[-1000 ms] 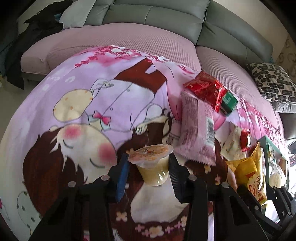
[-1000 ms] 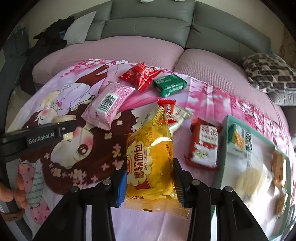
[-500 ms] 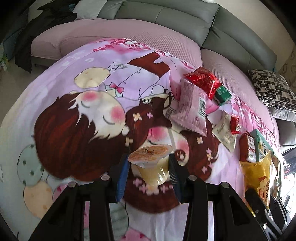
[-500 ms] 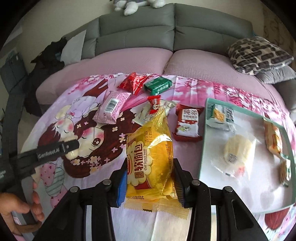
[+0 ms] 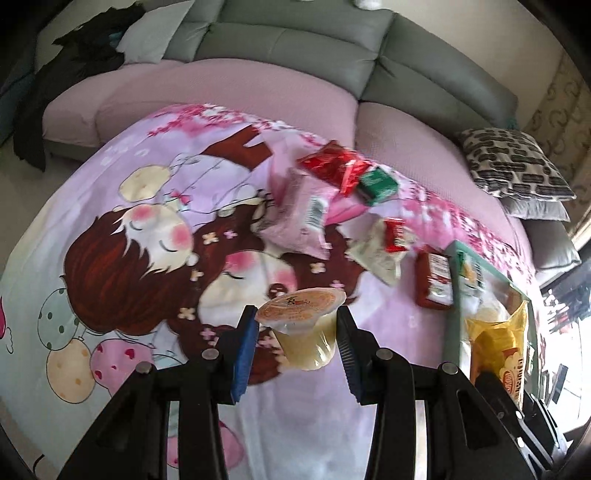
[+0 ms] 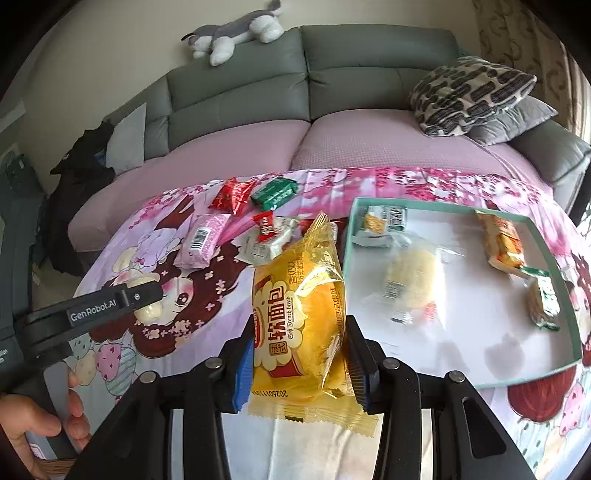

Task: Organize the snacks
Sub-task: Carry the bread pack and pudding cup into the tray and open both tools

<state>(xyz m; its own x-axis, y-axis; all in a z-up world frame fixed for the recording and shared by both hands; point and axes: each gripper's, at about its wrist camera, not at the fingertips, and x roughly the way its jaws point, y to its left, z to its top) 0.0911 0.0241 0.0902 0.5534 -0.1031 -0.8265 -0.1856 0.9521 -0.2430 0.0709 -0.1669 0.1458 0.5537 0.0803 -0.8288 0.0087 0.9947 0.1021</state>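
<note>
My left gripper (image 5: 295, 332) is shut on a jelly cup (image 5: 304, 328) with an orange lid, held above the cartoon-print cloth (image 5: 129, 258). My right gripper (image 6: 299, 354) is shut on a yellow soft-bread packet (image 6: 299, 314), held just left of the teal-rimmed tray (image 6: 561, 273). The tray holds several wrapped snacks, among them a round bun (image 6: 413, 273). Loose on the cloth lie a pink packet (image 6: 201, 240), a red packet (image 6: 232, 194), a green packet (image 6: 275, 192) and a small red-and-white packet (image 6: 269, 236). The left gripper also shows in the right wrist view (image 6: 147, 299).
A grey sofa with pink seat covers (image 6: 258, 140) runs behind the cloth. A patterned cushion (image 6: 469, 92) lies at its right end, dark clothing (image 6: 77, 158) at its left, and a plush dog (image 6: 236, 33) on the backrest. A red packet (image 5: 434, 280) lies beside the tray.
Both grippers have risen and pulled back with their snacks. The right one has shifted right, so the whole tray now shows. The left one has swung toward the tray side.
</note>
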